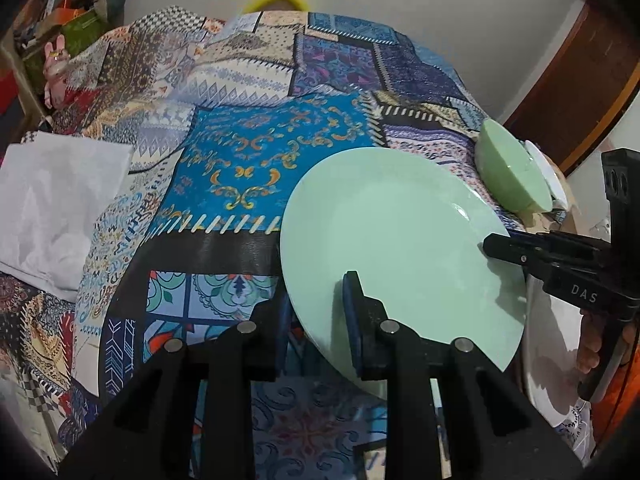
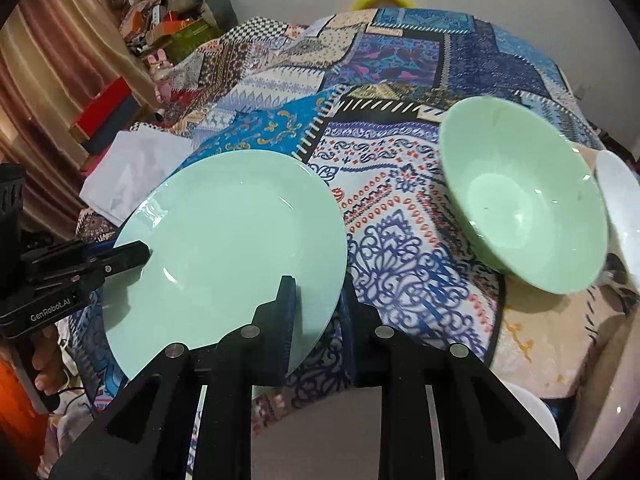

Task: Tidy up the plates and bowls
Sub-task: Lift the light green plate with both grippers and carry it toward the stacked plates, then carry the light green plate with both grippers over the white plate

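Observation:
A mint green plate (image 1: 392, 240) is held tilted above the patterned cloth. My left gripper (image 1: 316, 320) grips its near rim, one finger above and one beneath. My right gripper (image 2: 316, 316) grips another part of the same plate (image 2: 228, 240), and shows in the left wrist view (image 1: 496, 246) clamped on the plate's right edge. The left gripper shows in the right wrist view (image 2: 136, 254) on the plate's left edge. A green bowl (image 2: 520, 196) stands tilted to the right, beside a white bowl (image 2: 624, 208). The green bowl also shows in the left wrist view (image 1: 512, 168).
A patchwork cloth (image 1: 248, 168) covers the table. A white folded cloth (image 1: 52, 208) lies at the left. Clutter and boxes (image 2: 168, 24) sit at the far left behind the table. A white dish (image 2: 536, 420) lies low at the right near edge.

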Available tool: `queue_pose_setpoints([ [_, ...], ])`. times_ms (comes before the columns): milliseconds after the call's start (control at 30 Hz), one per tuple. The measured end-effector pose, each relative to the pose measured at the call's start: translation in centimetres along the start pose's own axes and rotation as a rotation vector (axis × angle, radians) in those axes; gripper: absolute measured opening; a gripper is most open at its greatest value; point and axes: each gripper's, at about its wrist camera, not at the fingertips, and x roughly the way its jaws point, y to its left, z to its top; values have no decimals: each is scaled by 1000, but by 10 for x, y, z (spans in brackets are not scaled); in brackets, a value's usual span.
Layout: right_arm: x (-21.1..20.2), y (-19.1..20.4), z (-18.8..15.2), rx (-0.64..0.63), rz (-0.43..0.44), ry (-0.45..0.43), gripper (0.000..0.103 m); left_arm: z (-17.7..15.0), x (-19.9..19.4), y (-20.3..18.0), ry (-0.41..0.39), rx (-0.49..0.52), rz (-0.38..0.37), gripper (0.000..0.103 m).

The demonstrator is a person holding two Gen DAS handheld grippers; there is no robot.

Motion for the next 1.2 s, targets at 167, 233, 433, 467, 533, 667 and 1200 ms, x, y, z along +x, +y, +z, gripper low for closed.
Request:
queue_pose_setpoints([
  [167,-22,-1,-5,8,-4,-39,19,0,-18,-16,-22,15,-11,24],
  [233,-33,-2,-9,14,-5,-57,19,0,-25,-23,-32,26,-14,24],
  [433,-65,-5,-17,30,-13,-108,19,-4,-54,-50,-73,68,-19,24],
  [467,-70,-5,-19,30,-16,-116,19,-5,-58,-53,-76,70,-22,24],
  [533,-81,-6,-23,29,-23,-133,19,-6,-67,-61,-87,77,-27,24],
  [667,-98,-8,-31,32,-29,-160,19,-11,-82,-75,-108,92,-34,24],
  [1200,-140,-25,-66,77,-53,-219,19,-32,-111,-127,-130,146,-57,24],
])
